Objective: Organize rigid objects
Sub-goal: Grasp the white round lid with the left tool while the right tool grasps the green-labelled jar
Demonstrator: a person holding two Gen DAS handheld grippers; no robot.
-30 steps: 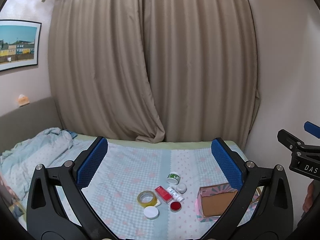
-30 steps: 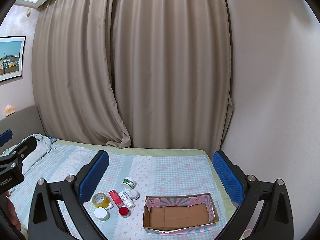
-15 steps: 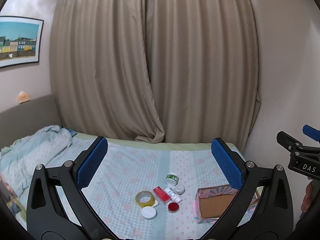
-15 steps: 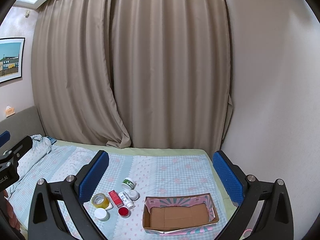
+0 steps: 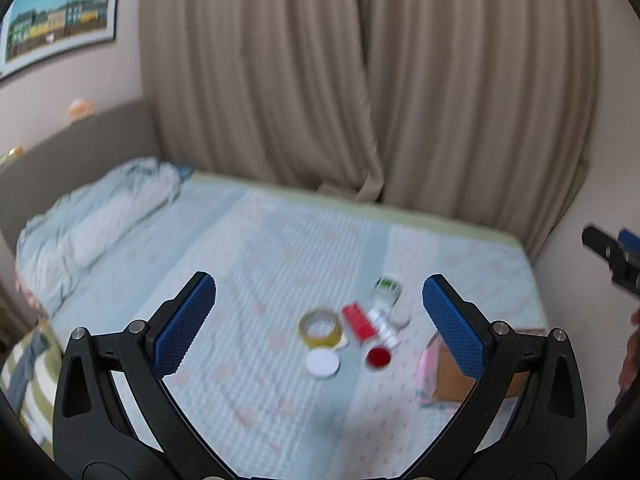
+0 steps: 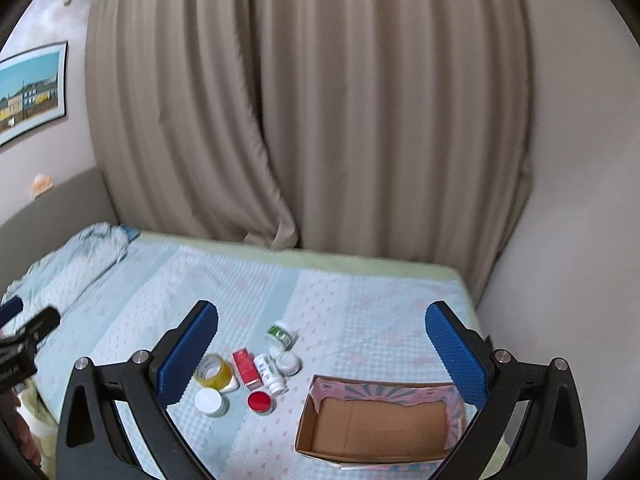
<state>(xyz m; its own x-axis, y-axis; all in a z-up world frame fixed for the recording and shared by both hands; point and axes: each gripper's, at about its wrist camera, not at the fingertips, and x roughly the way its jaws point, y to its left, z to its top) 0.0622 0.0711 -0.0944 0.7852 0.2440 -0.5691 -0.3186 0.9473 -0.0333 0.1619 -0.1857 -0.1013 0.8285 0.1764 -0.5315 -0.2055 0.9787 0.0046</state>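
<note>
Right wrist view showed my right gripper (image 6: 322, 344) spread wide, holding nothing, above the cardboard box (image 6: 376, 426). My left gripper (image 5: 318, 322) gaped empty over the tape roll (image 5: 320, 329).

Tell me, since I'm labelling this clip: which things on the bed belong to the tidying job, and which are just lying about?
Part of the job:
cardboard box, empty
tape roll
red box
white tube
green-labelled jar
small white jar
white-lidded jar
red-lidded jar

Just lying about:
crumpled blanket
curtains
framed picture
</note>
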